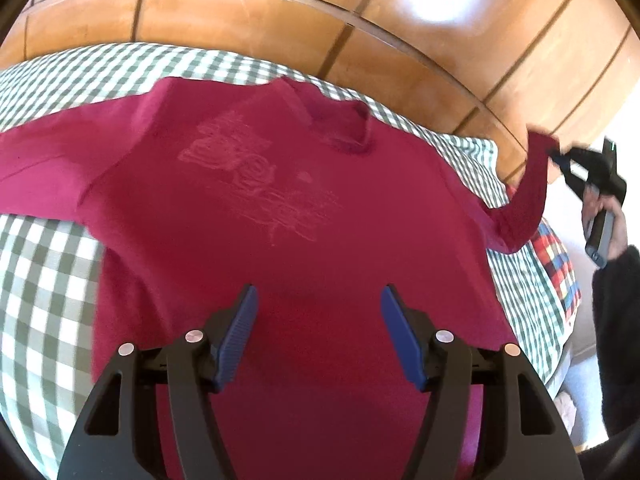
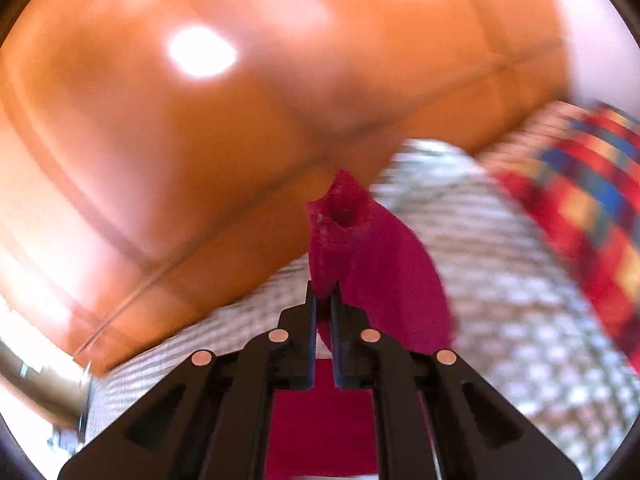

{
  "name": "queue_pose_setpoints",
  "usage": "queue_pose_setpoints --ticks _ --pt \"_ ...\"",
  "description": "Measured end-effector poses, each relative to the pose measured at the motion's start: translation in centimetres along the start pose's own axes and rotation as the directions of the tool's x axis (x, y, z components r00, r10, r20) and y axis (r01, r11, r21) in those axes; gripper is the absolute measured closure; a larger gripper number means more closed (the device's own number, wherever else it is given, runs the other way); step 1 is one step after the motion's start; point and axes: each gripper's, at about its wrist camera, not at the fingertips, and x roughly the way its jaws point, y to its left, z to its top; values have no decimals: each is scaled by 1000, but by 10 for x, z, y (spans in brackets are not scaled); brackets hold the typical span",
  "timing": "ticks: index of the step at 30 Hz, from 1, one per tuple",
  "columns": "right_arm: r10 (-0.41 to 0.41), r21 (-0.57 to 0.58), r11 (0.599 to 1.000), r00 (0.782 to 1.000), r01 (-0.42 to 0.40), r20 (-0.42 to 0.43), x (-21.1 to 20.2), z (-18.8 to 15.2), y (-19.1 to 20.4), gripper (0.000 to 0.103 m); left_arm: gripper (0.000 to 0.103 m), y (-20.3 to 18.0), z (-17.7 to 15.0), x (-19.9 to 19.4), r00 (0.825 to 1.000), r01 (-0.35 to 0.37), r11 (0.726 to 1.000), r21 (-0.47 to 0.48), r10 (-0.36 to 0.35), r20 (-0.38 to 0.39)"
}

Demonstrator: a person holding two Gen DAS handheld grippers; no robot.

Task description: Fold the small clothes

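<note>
Red shirt (image 1: 280,208) spread flat on checked bedcover (image 1: 44,264); sleeve (image 2: 360,248) is pinched in the closed right gripper (image 2: 324,300) for folding inward; left gripper (image 1: 318,300) is held open above the body, nothing between its jaws.

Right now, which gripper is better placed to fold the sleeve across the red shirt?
Right. The right gripper is shut on the sleeve, lifted off the checked cloth. The left gripper is open over the red shirt, holding nothing.

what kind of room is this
Probably a bedroom: a magenta shirt lies on a green checked bedcover against a glossy wooden headboard, with a plaid pillow at the side.
</note>
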Motion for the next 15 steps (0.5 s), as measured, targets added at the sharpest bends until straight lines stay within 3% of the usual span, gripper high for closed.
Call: queue_pose_setpoints --ticks 2,5,10,12,14,15 --pt "83 -73 994 996 -86 -45 23 -15 52 98 40 8 4 -4 1000 2 1000 -23 -2 13" --pt "187 -203 954 967 -221 -172 66 -64 140 98 40 27 13 -10 999 33 996 -87 -30 37" --pt "203 -333 882 906 -334 -371 121 -149 214 98 40 52 31 -18 993 84 979 -184 -67 95" --pt "194 -353 861 878 -366 -437 134 -176 224 91 40 61 40 -19 991 102 971 -215 -80 109" --pt "209 -341 855 863 -389 -461 134 -186 220 58 40 67 45 -20 989 119 964 -236 -93 117" --pt "216 -335 857 864 -391 -456 128 -188 214 56 40 69 50 -20 987 127 962 -242 -99 125"
